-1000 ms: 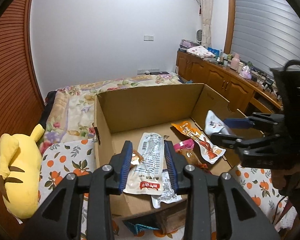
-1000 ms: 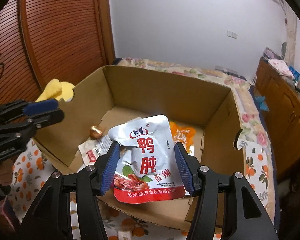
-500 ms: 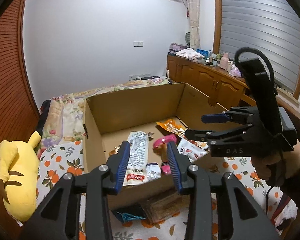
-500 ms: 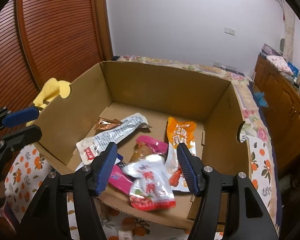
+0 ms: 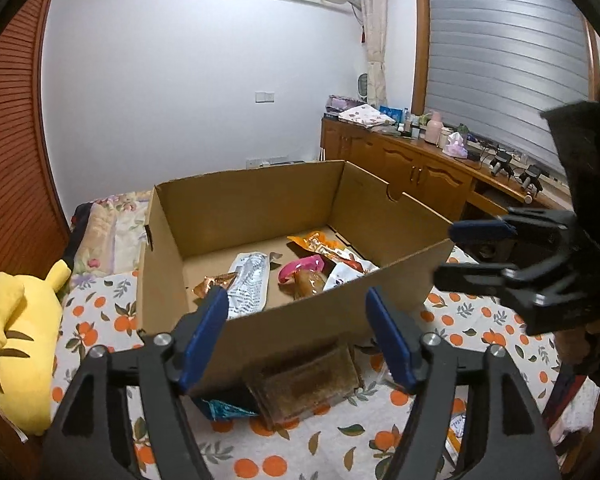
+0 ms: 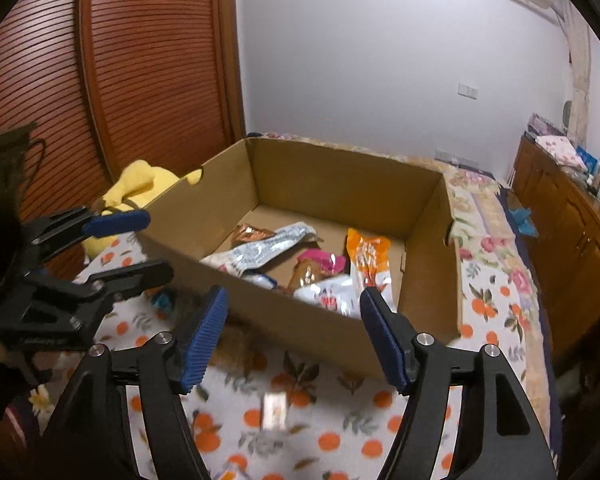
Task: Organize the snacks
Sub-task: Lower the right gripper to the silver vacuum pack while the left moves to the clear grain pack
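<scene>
Black plastic gripper frames, ribbed blue pads on the fingers [image 5: 204,336], silver screws.

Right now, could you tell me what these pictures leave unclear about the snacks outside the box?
- Brown pack, left view: top hidden by the box wall, label unreadable.
- Teal pack, left view: mostly behind the left claw.
- Small packet, right view: motion-blurred.

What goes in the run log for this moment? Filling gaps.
left gripper: open, empty, jaws just widened | right gripper: open, empty, jaws just widened | box: holds packets | brown pack: outside
</scene>
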Action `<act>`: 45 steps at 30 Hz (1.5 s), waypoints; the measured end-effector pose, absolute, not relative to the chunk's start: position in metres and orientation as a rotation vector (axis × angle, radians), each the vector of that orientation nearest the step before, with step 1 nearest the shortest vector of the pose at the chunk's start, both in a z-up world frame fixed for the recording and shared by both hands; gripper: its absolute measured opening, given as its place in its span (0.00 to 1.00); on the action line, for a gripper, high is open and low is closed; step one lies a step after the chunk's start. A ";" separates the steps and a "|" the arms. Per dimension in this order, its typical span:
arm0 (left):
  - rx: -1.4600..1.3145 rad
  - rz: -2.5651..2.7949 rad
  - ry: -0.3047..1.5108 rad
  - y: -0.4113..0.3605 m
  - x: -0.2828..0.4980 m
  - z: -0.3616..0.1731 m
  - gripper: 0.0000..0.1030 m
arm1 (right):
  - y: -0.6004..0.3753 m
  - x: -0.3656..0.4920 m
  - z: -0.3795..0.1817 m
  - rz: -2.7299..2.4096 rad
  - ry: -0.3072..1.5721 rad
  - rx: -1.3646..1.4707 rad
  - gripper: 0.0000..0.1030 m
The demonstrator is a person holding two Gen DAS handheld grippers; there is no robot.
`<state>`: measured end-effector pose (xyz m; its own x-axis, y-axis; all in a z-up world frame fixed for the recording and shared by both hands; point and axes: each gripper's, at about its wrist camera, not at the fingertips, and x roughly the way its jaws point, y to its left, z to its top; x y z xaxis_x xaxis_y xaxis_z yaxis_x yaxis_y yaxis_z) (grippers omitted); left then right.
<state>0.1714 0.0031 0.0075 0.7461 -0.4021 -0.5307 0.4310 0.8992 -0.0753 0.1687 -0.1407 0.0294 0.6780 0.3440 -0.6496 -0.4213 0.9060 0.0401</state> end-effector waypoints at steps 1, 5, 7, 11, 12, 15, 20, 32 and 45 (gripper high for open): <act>0.056 -0.453 0.574 0.003 0.170 0.006 0.70 | -0.142 0.165 0.028 0.433 0.708 -0.111 0.69; 0.047 -0.442 0.593 0.003 0.160 -0.004 0.70 | -0.150 0.144 0.013 0.440 0.727 -0.098 0.70; 0.043 -0.438 0.602 0.003 0.154 -0.010 0.70 | -0.154 0.132 0.003 0.443 0.740 -0.090 0.70; 0.047 -0.429 0.610 0.002 0.144 -0.020 0.70 | -0.162 0.115 -0.019 0.437 0.774 -0.069 0.70; 0.047 -0.426 0.613 0.001 0.142 -0.023 0.70 | -0.163 0.112 -0.024 0.434 0.781 -0.072 0.70; 0.039 -0.427 0.619 0.001 0.136 -0.031 0.70 | -0.165 0.102 -0.041 0.426 0.802 -0.096 0.70; 0.011 -0.422 0.645 0.007 0.131 -0.044 0.70 | -0.168 0.091 -0.063 0.438 0.844 -0.086 0.70; 0.019 -0.399 0.669 0.019 0.129 -0.055 0.70 | -0.159 0.081 -0.091 0.438 0.890 -0.096 0.70; 0.006 -0.393 0.682 0.014 0.135 -0.063 0.70 | -0.158 0.072 -0.100 0.409 0.853 -0.134 0.71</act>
<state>0.1349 0.0137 -0.0628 0.7063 -0.3515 -0.6145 0.3551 0.9268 -0.1220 0.0716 -0.1585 -0.1002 0.5854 0.2960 -0.7548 -0.4023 0.9143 0.0466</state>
